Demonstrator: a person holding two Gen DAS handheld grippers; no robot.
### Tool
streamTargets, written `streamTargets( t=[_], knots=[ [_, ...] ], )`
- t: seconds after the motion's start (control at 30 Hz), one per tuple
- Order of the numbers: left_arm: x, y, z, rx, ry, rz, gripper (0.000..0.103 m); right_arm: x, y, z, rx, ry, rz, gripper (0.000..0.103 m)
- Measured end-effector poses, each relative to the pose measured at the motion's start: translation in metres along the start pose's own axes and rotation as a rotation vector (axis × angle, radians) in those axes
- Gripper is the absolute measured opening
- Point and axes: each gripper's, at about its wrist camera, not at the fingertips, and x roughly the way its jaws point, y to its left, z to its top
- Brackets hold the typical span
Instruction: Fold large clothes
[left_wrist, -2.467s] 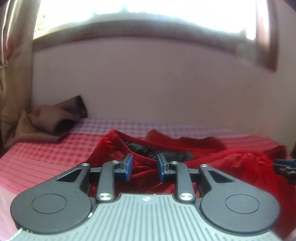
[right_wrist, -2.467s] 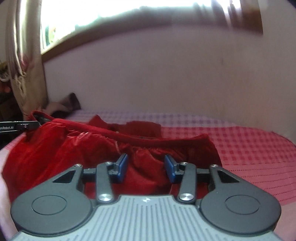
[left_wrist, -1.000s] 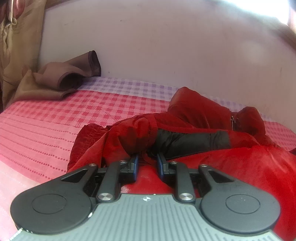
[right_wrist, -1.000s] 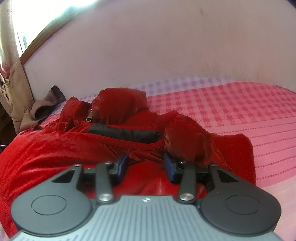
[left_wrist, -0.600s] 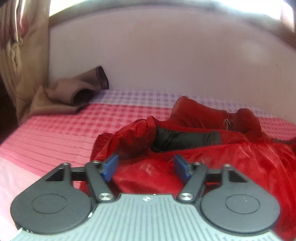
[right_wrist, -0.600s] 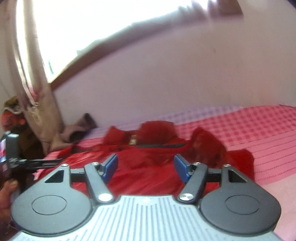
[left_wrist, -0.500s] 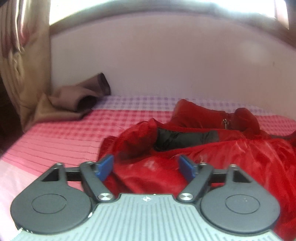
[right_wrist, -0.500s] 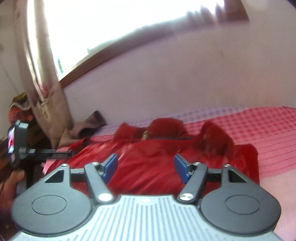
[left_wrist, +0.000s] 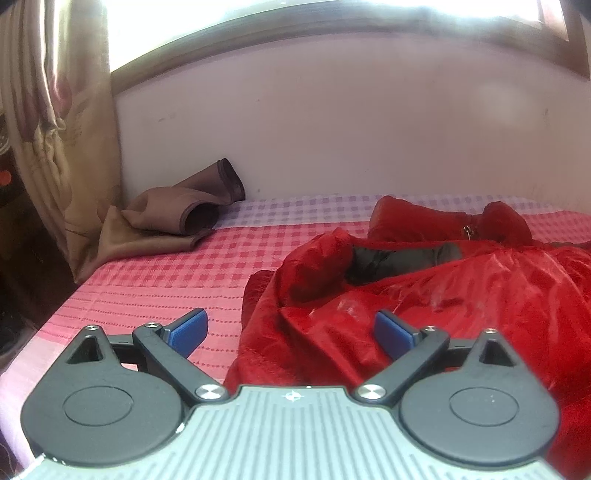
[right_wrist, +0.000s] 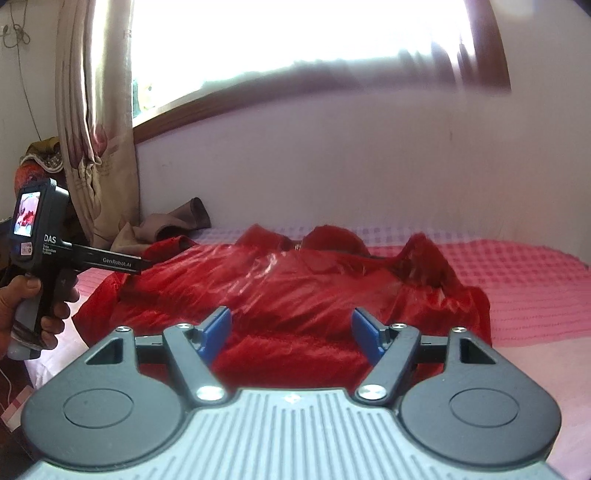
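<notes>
Both grippers hang over the bed (left_wrist: 155, 280) right now, and neither has cloth in it. The left gripper (left_wrist: 291, 332) has its jaws spreading apart, blue pads (left_wrist: 186, 330) wide, nothing pinched; the near edge of the red jacket (left_wrist: 443, 295) shows in the gap between them, but the pads stand clear of it. The right gripper (right_wrist: 291, 332) is opening too, its jaws parted with the jacket (right_wrist: 295, 288) lying beyond and below them, untouched.

The jacket sits in a rumpled heap on the pink checked bed, shiny red shell up. From the left view, a black lining (left_wrist: 399, 258) peeks out near the collar, and a small metal zip pull (left_wrist: 468, 230) glints at the far end by the wall (left_wrist: 369, 129). From the right view, the jacket spreads across the middle of the bed, one bunched sleeve (right_wrist: 424, 262) sticking up on its right side.

At the far left of the right view, a hand (right_wrist: 22, 306) holds the left gripper's handle, its small screen lit, its long fingers reaching to the jacket's left edge.

A brown cloth (left_wrist: 173, 218) lies crumpled in the far corner by the curtain (left_wrist: 59, 129), well apart from the jacket. Bright window (right_wrist: 295, 37) above.
</notes>
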Motion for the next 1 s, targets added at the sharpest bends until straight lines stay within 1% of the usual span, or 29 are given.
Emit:
streamTargets(
  t=[0.03, 0.1, 0.2, 0.37, 0.4, 0.47, 0.53, 0.63, 0.73, 0.83, 0.9, 0.93, 1.0],
  knots=[
    [0.000, 0.001, -0.001, 0.002, 0.003, -0.001, 0.099, 0.000, 0.002, 0.001, -0.002, -0.002, 0.002, 0.075],
    [0.003, 0.006, -0.001, 0.003, 0.016, -0.013, 0.099, -0.001, 0.004, 0.001, -0.004, -0.002, 0.000, 0.077],
    [0.004, 0.010, -0.002, -0.005, 0.025, -0.045, 0.099, 0.003, 0.008, -0.001, -0.005, 0.012, 0.007, 0.077],
    [0.007, 0.018, -0.005, 0.027, 0.014, -0.070, 0.099, 0.009, 0.012, -0.006, -0.009, 0.035, 0.003, 0.077],
    [0.008, 0.020, -0.005, 0.033, 0.010, -0.083, 0.099, 0.010, 0.012, -0.007, -0.009, 0.038, 0.001, 0.077],
    [0.011, 0.030, -0.005, 0.029, 0.018, -0.138, 0.099, 0.011, 0.012, -0.009, -0.008, 0.047, 0.004, 0.077],
    [0.018, 0.043, -0.004, -0.011, 0.054, -0.178, 0.099, 0.012, 0.013, -0.010, -0.011, 0.049, 0.000, 0.077],
    [0.028, 0.065, -0.007, -0.083, 0.070, -0.228, 0.093, 0.015, 0.012, -0.010, 0.005, 0.051, 0.007, 0.077],
    [0.037, 0.080, -0.011, -0.134, 0.096, -0.296, 0.093, 0.017, 0.013, -0.011, 0.011, 0.052, 0.009, 0.077],
    [0.045, 0.091, -0.015, -0.172, 0.121, -0.340, 0.096, 0.018, 0.016, -0.012, -0.001, 0.056, 0.013, 0.077],
    [0.050, 0.104, -0.018, -0.242, 0.118, -0.378, 0.097, 0.018, 0.018, -0.013, -0.008, 0.059, 0.017, 0.077],
    [0.052, 0.108, -0.020, -0.261, 0.120, -0.391, 0.100, 0.017, 0.019, -0.013, -0.011, 0.057, 0.018, 0.077],
    [0.060, 0.116, -0.023, -0.293, 0.155, -0.438, 0.102, 0.015, 0.019, -0.013, -0.011, 0.052, 0.020, 0.077]
  ],
)
